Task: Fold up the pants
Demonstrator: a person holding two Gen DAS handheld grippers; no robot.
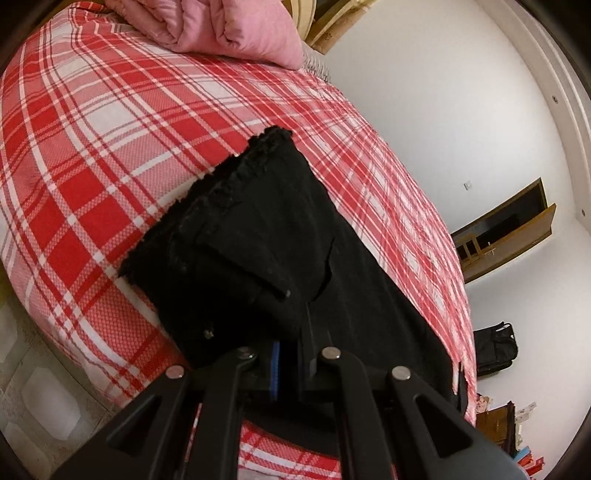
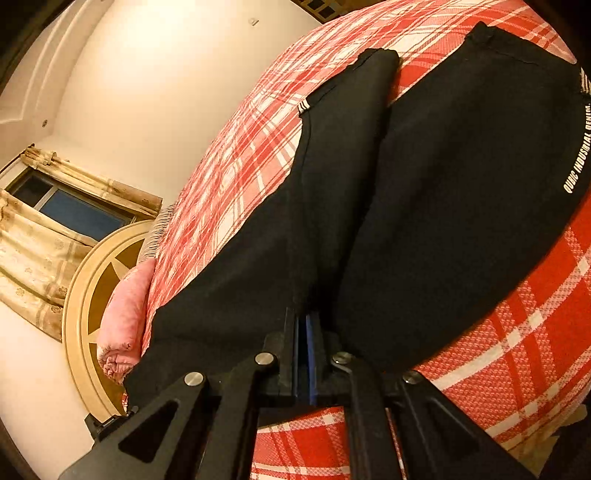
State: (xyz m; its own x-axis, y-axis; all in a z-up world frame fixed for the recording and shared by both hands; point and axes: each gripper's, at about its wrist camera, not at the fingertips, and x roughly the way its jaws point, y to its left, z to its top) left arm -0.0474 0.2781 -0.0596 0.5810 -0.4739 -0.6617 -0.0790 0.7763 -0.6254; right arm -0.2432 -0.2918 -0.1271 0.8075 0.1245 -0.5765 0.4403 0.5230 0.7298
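Black pants (image 1: 258, 251) lie on a red and white plaid bedsheet (image 1: 92, 147). In the left wrist view their frayed leg hems point away up the bed. My left gripper (image 1: 291, 332) is shut on the pants fabric near the bed's front edge. In the right wrist view the pants (image 2: 461, 203) show two legs side by side, with white lettering along the right edge. My right gripper (image 2: 306, 321) is shut on the fabric where the two legs meet. The fingertips of both grippers are buried in the black cloth.
A pink quilt (image 1: 229, 29) lies at the head of the bed, also seen in the right wrist view (image 2: 125, 314) by the round headboard (image 2: 85, 295). A black bag (image 1: 495, 347) sits on the floor by the wall. A curtained window (image 2: 55, 206) is at left.
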